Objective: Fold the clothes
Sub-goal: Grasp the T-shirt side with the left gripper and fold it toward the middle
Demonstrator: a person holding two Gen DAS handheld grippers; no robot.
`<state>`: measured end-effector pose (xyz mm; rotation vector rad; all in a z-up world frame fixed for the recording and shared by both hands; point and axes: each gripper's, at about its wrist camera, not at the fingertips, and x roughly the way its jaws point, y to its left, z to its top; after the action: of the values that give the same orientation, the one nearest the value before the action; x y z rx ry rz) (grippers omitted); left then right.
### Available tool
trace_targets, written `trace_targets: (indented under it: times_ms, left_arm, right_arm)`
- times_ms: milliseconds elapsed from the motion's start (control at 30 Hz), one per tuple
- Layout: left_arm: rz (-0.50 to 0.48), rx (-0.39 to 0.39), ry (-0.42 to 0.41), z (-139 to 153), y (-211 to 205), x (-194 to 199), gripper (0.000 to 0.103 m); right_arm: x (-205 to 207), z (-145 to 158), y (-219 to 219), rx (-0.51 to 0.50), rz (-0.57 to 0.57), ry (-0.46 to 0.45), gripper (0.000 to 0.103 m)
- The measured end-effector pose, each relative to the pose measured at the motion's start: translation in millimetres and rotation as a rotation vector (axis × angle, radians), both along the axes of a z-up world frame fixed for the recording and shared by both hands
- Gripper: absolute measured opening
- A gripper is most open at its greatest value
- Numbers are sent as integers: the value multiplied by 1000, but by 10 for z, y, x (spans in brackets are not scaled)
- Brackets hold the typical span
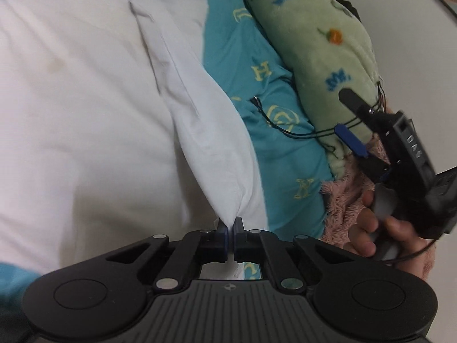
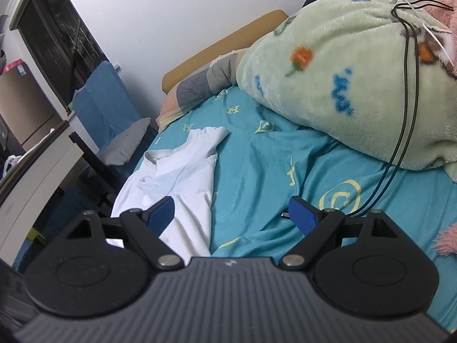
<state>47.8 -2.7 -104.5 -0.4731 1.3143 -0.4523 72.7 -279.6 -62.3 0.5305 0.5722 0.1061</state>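
The left claw (image 1: 230, 230) pinches a fold of the limp, light white shirt (image 1: 85, 100) at lower centre; the right claw (image 2: 234, 214) gapes wide, best taking the opposite hem.

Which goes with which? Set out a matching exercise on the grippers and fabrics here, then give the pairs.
1. left gripper
2. right gripper
3. white shirt
4. green blanket

A. bunched up against the wall
B. open, nothing between the fingers
C. shut on a pinch of cloth
D. spread on the teal sheet

Pairs: 1-C, 2-B, 3-D, 4-A
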Motion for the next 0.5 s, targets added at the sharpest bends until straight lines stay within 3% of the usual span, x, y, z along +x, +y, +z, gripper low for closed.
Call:
trace_targets:
  times_ms: [133,300,433,500]
  left_arm:
    - [25,145,50,58,243,-2,3]
    - [2,397,87,-176,254,-13,3]
    - [-2,436,25,-132,200,30,7]
    - [-5,450,-42,-27,178,12,23]
  right_arm:
    - [2,4,52,-15,11,7,88]
    - [-20,23,115,-48,29,3,88]
    - [-37,36,184,-83,52,-13,88]
    - [-50,48,235,-110,65,-29,88]
